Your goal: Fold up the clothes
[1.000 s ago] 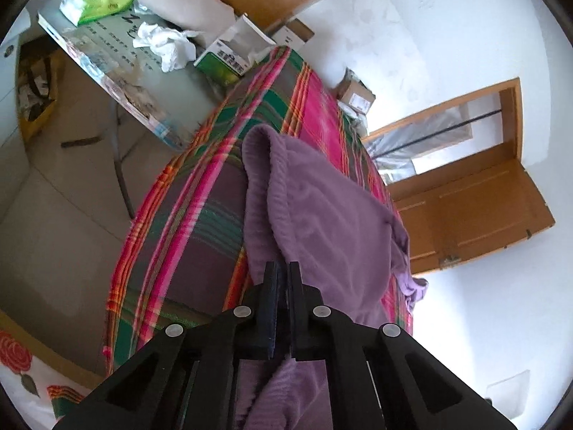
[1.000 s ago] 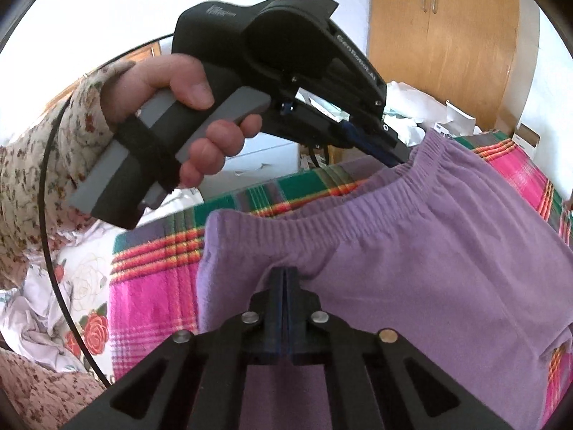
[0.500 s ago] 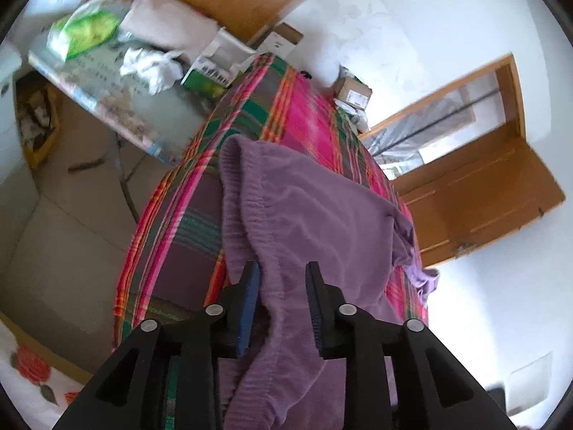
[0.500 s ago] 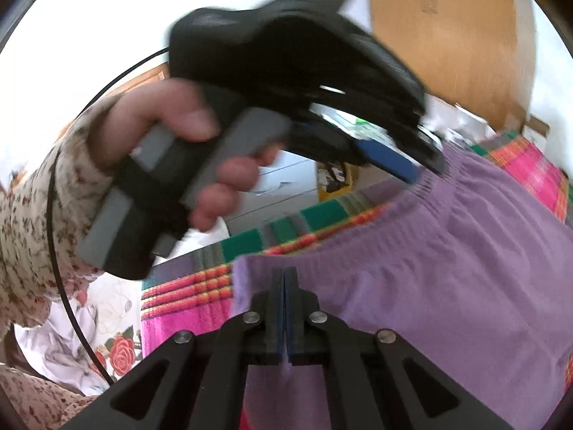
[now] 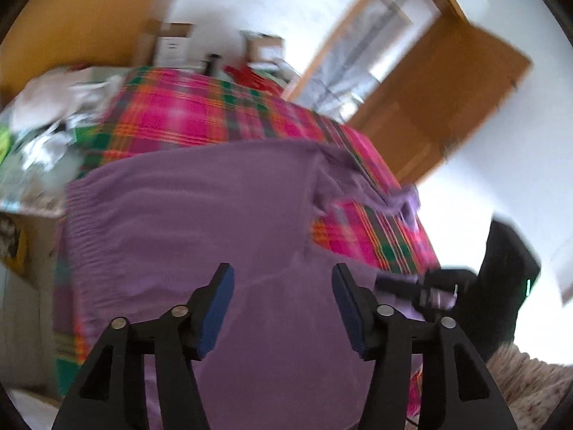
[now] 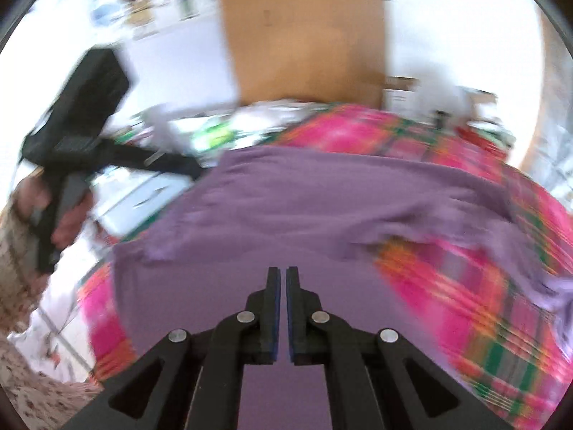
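A purple knit garment [image 5: 200, 215] lies spread flat on the pink-and-green plaid bedspread [image 5: 186, 107], its ribbed waistband at the left edge in the left wrist view. My left gripper [image 5: 283, 286] hovers over it, open wide with nothing between its fingers. My right gripper [image 6: 285, 286] is low over the same garment [image 6: 322, 200], its fingers parted by only a narrow slit and no cloth pinched. The right gripper [image 5: 401, 283] shows at the garment's right edge; the left gripper [image 6: 189, 168] shows at its left edge. Both views are motion-blurred.
A cluttered table [image 5: 39, 136] with papers and bags stands left of the bed. Cardboard boxes [image 5: 172, 43] sit behind the bed. A wooden door [image 5: 429, 107] stands open at the right, and a wooden wardrobe [image 6: 304, 36] is behind. A hand [image 6: 68, 222] grips the left tool.
The left gripper opened and let go of the waistband, then swung over the garment. The right gripper's fingers parted slightly. The garment dropped from held-up to flat on the bedspread.
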Demonstrator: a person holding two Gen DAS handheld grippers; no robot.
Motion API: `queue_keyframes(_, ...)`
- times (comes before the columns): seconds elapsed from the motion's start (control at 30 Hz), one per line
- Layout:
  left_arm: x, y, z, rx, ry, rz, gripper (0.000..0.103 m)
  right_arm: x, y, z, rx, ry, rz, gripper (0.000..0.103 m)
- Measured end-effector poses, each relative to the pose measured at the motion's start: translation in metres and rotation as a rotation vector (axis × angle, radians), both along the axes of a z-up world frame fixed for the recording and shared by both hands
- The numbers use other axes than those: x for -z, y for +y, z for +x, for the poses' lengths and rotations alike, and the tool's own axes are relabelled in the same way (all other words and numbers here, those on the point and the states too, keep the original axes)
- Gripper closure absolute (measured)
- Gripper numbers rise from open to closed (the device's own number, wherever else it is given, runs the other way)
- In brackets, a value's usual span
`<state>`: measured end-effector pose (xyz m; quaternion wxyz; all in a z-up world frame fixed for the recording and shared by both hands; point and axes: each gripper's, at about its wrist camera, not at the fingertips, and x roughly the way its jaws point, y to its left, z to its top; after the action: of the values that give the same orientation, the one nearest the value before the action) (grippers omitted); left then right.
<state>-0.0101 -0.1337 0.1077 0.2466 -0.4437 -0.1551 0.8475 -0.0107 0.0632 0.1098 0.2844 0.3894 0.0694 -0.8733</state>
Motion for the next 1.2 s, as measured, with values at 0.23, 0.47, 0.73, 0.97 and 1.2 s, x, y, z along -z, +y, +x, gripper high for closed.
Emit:
queue_keyframes(0.23,0.009,0.08,-0.027,0.092,-0.002,-0.148,0.038,-0.01,0.088,-0.02,0.188,0.03,0.022,0.1)
queue_keyframes(0.47,0.036,0.134,-0.06,0.094,0.037,-0.378,0.038,-0.016,0.166,-0.029,0.298,0.012,0.025,0.098)
queue_keyframes(0.73,0.064,0.157,-0.095,0.05,0.039,-0.517,0.038,0.011,0.211,-0.066,0.375,-0.047,-0.032,0.098)
queue_keyframes(0.97,0.075,0.163,-0.118,0.013,0.048,-0.575,0.038,0.031,0.251,-0.095,0.479,-0.098,-0.096,0.083)
queue_keyframes(1.2,0.078,0.161,-0.129,0.026,0.047,-0.551,0.038,0.049,0.293,-0.122,0.59,-0.151,-0.175,0.065)
